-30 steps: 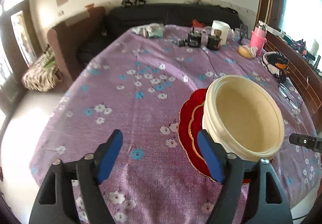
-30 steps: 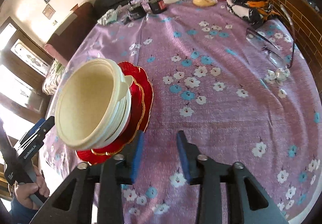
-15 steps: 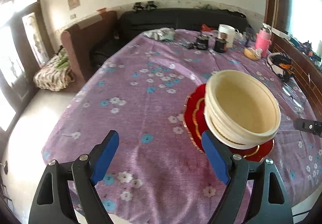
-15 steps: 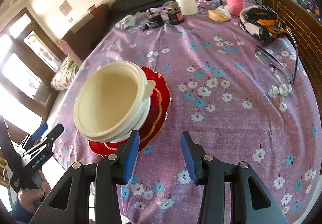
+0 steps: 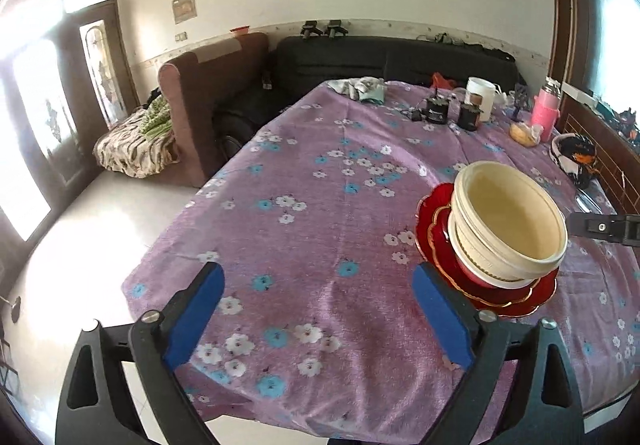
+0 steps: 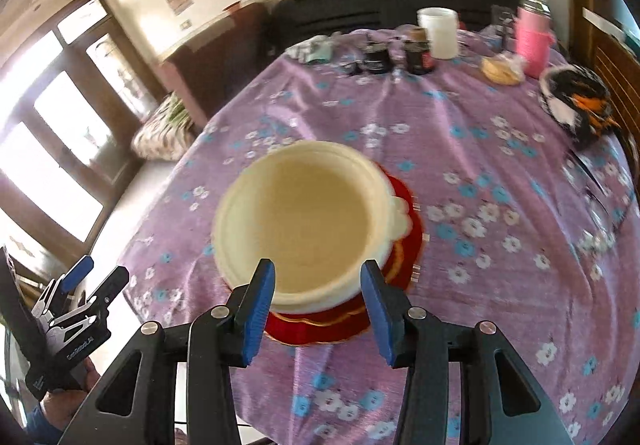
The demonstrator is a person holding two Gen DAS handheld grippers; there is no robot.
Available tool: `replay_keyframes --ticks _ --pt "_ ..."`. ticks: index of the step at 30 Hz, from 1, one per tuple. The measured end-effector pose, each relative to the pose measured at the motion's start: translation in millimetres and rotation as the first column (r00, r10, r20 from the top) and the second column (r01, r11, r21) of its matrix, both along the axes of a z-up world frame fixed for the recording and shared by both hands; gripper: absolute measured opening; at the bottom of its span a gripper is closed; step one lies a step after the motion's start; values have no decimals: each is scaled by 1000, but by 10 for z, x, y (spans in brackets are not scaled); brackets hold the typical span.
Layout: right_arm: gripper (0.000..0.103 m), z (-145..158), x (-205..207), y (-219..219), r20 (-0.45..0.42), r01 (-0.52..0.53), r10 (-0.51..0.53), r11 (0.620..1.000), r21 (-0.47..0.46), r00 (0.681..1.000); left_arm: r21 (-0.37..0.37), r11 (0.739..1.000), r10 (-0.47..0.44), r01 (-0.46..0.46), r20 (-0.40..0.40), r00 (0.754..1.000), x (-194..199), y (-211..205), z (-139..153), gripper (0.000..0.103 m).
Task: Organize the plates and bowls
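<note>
my left gripper (image 5: 316, 309) just spread wide, my right gripper (image 6: 318, 305) a bit; both hold nothing, cream bowls (image 6: 304, 217) on red plates (image 5: 496, 293) at middle frame.

A purple cloth (image 5: 320, 245) scattered with white and blue flowers is covering the table. On it, cream bowls (image 5: 508, 221) are sitting stacked on a red plate (image 5: 432, 229) edged with a wavy gold line. Beyond the bowls, a pink bottle (image 5: 543, 116) and a white mug (image 5: 479, 95) are standing. Both grippers are showing black frames with blue pads (image 5: 192, 319).
</note>
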State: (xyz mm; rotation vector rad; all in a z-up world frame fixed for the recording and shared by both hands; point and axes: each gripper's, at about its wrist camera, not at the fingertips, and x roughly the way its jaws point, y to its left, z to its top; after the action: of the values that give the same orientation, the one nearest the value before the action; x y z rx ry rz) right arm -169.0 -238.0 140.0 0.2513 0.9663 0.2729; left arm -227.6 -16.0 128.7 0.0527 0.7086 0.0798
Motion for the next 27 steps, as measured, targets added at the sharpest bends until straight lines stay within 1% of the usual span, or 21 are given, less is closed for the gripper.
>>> replay_keyframes --ticks 3,6,8,9,10,12,14,17,19,22,25,27 --pt "50 29 43 162 15 -46 46 999 -8 999 46 999 29 -30 10 1000 -51 45 72 103" --pt "52 51 69 289 22 -81 81 997 -15 996 86 995 55 -55 -5 998 -43 71 141 103" --pt "53 73 75 337 29 -91 92 996 -15 995 101 994 48 -49 11 999 -65 57 210 103" --pt "56 92 71 349 34 -93 93 996 -15 995 107 993 45 -47 22 999 -78 51 240 103" --pt "58 110 65 349 41 -92 93 996 -16 995 129 991 39 -42 28 999 -87 26 269 103" --pt "67 159 33 330 68 -80 82 996 -32 994 156 988 15 -20 33 999 -87 -28 321 103" --pt "73 193 -8 270 87 -53 56 998 -41 995 148 989 -16 7 55 998 -103 -85 396 103" --pt "79 209 -89 133 105 -2 8 999 -54 994 148 988 -57 51 35 998 -54 -229 434 103" --pt "80 201 -122 46 103 26 -19 998 -66 995 164 983 -88 81 38 995 -41 -341 434 103" --pt "81 202 -175 -72 94 63 -54 994 -87 994 209 972 -120 103 67 991 -45 -533 439 103" --pt "82 215 -238 -164 89 86 -77 991 -104 993 204 973 -125 108 73 989 -16 -641 422 103" --pt "83 220 -281 -229 91 104 -95 989 -104 991 180 977 -123 111 54 991 20 -672 389 103"
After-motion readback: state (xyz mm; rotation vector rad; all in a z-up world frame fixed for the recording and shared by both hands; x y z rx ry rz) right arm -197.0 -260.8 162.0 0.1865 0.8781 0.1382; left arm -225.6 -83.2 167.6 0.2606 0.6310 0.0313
